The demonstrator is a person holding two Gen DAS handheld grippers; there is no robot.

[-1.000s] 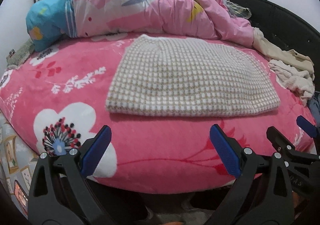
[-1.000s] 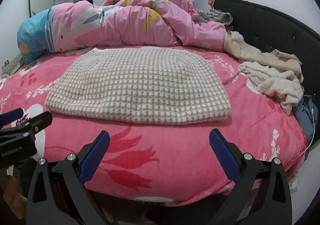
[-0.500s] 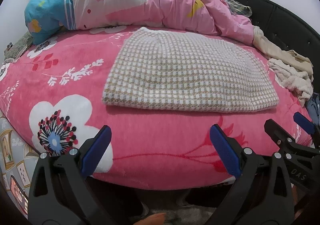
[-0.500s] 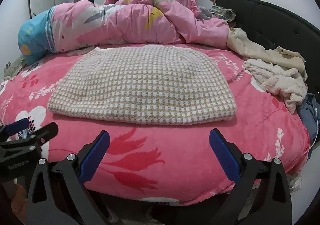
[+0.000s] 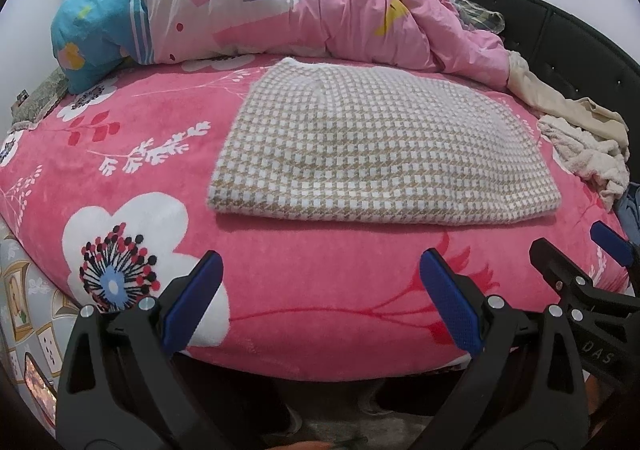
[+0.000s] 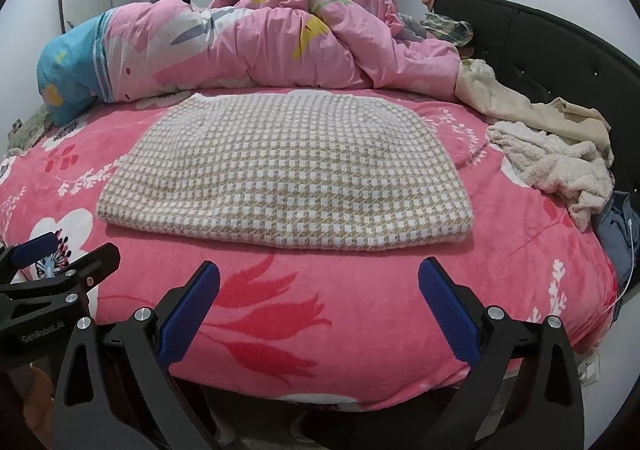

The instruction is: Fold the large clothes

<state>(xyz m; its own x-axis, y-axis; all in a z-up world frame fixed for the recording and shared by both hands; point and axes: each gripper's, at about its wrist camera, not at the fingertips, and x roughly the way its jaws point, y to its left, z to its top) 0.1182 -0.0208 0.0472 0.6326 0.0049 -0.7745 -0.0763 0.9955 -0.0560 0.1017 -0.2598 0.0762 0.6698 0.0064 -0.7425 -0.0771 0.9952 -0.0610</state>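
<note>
Right wrist: checked garment (image 6: pixel 284 174) lies folded flat; both grippers' jaws apart, empty.

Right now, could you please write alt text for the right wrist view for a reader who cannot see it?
A checked beige-and-white garment lies folded flat on a pink floral bedspread, with the open right hand-held gripper before its near edge. A pink duvet is heaped behind, cream clothes lie right, and the left hand-held gripper shows at left.

Rumpled pink duvet (image 6: pixel 256 50) at the back; cream towel heap (image 6: pixel 556 166) beside black headboard (image 6: pixel 560 50)
</note>
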